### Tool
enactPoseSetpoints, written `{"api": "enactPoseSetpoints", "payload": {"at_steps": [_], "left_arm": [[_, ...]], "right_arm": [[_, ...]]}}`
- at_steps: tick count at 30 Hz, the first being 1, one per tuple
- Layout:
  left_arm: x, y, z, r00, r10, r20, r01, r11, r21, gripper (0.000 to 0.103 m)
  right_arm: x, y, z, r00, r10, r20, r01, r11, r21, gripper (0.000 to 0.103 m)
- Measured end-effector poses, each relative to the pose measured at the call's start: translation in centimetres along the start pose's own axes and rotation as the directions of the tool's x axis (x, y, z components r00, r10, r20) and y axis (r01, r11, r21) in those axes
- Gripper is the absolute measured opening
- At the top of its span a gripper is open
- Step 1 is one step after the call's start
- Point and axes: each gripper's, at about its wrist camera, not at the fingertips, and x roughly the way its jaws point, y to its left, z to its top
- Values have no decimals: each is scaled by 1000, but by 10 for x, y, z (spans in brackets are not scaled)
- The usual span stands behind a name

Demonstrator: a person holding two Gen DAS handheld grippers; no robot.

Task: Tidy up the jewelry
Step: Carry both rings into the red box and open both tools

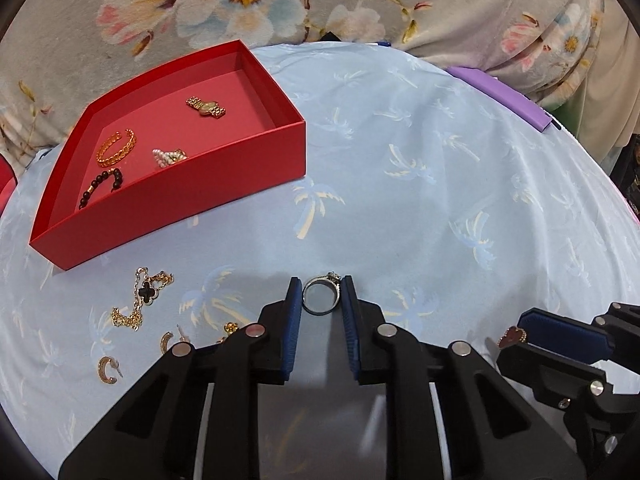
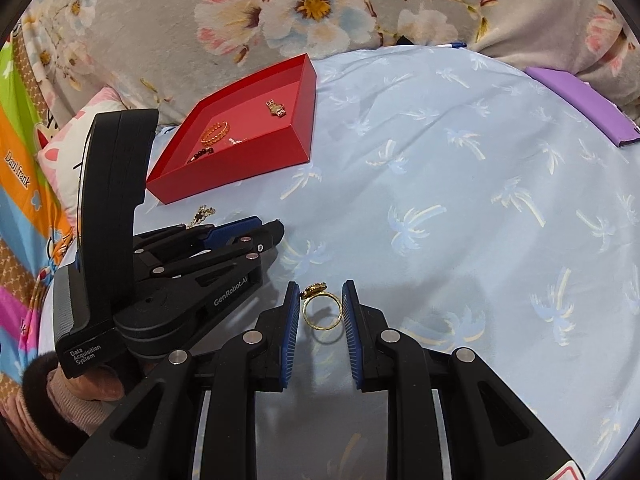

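Each tool pinches a ring by its band, likely for carrying to the red box (image 1: 224, 184) at the bed's far left: the left tool (image 1: 321, 294) clamps a silver ring (image 1: 320, 295), the right tool (image 2: 321, 302) a gold ring (image 2: 322, 307) (ornate top). Ribbed blue pads (image 1: 294, 320) suit thin, smooth metal; a chain bracelet (image 1: 142, 298) and hoop earrings (image 1: 107, 367) lie on the soft sheet.

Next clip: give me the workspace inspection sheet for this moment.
Surface: light blue palm-print cloth, wrinkled.
Job's things: red tray holds gold watch, gold bangle, pearl piece, dark bead bracelet. Loose on the cloth: clover chain bracelet, gold hoop earrings.
Clutter: purple box at the far right edge.
Grippers: left tool shut on silver ring; right tool shut on gold ring.
Cables: nothing seen.
Surroundings: floral blanket, colourful cartoon fabric.
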Motion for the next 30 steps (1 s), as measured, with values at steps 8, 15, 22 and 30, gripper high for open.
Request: {"api": "enactPoseSetpoints", "payload": {"at_steps": [8,15,22,30], "left_arm": [[-23,18,4,999,-27,26,28,999,-38,19],[-47,67,21,997,24,76,-16,994,-106,19],[-57,123,59,985,112,130,-86,977,-194,19],[-23,151,118,978,166,128,-138,970,-201,19]], "right_arm": [[-1,13,7,1000,28,0,-28,999,-27,21],[5,48,40,998,60,8,-58,988,-140,21],[27,70,106,993,106,50,-96,980,-171,20],[74,80,170,996,69,61,-58,986,-158,21]]}}
